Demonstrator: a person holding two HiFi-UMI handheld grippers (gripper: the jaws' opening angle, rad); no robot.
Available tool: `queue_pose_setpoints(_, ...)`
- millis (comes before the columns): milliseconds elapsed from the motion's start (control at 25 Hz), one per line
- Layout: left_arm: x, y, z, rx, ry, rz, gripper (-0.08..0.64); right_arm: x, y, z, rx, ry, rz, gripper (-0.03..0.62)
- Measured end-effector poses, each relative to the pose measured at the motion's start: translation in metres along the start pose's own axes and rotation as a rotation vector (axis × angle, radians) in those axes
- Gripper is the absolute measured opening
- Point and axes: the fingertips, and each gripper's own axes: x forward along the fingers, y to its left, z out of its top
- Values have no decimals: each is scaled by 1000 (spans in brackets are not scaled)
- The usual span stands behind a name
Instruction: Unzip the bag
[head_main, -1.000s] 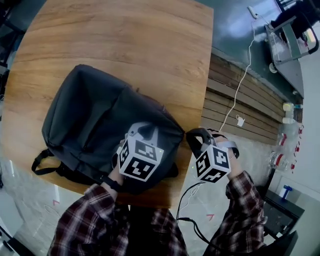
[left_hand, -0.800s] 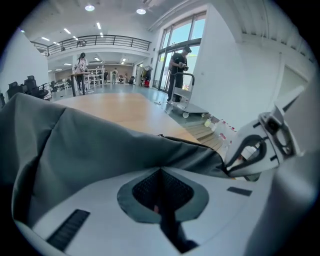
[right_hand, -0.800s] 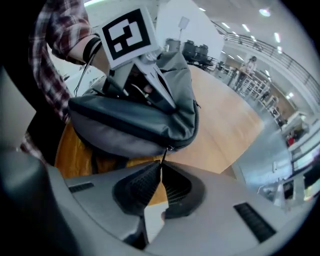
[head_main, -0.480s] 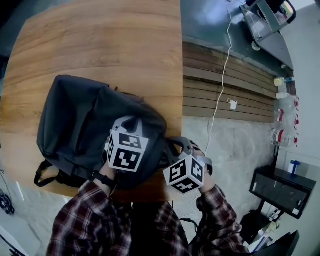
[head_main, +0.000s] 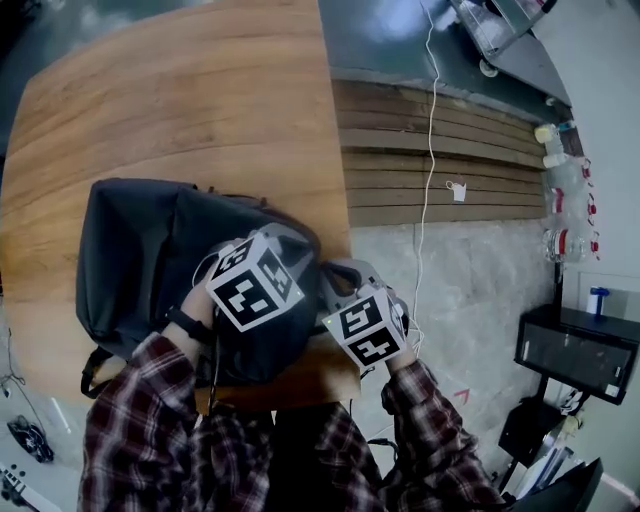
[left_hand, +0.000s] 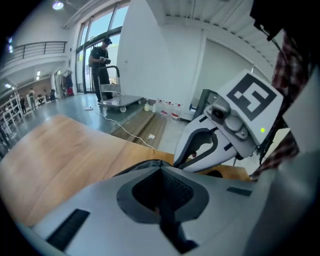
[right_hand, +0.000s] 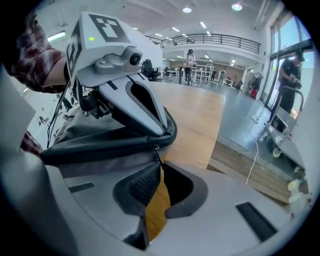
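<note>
Head view: steeply down from above the bag (head_main: 140, 260). The 2 gripper views: close at the bag's end nearest the person, facing each other; all 3 share that end.

Wood table (head_main: 200, 90) w/ dark bag (head_main: 130, 250) lying flat at near edge.

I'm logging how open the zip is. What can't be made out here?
Zip's open length: head view, the left gripper and right gripper cover the bag there; right gripper view shows only the zipper pull in its jaws.
Left grip: left gripper view, the shut jaws hide whether fabric is nipped.
Bag's near edge: head view, a sleeve covers it.
</note>
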Motion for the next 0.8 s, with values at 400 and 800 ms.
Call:
queue_pose_setpoints(400, 10, 3, -5, 25, -7, -136, 5, 10, 8, -7, -364, 63, 117, 17)
queue_pose_setpoints(800, 19, 14, -1, 14, -1, -86, 5, -27, 40, -17, -231, 160, 88, 17)
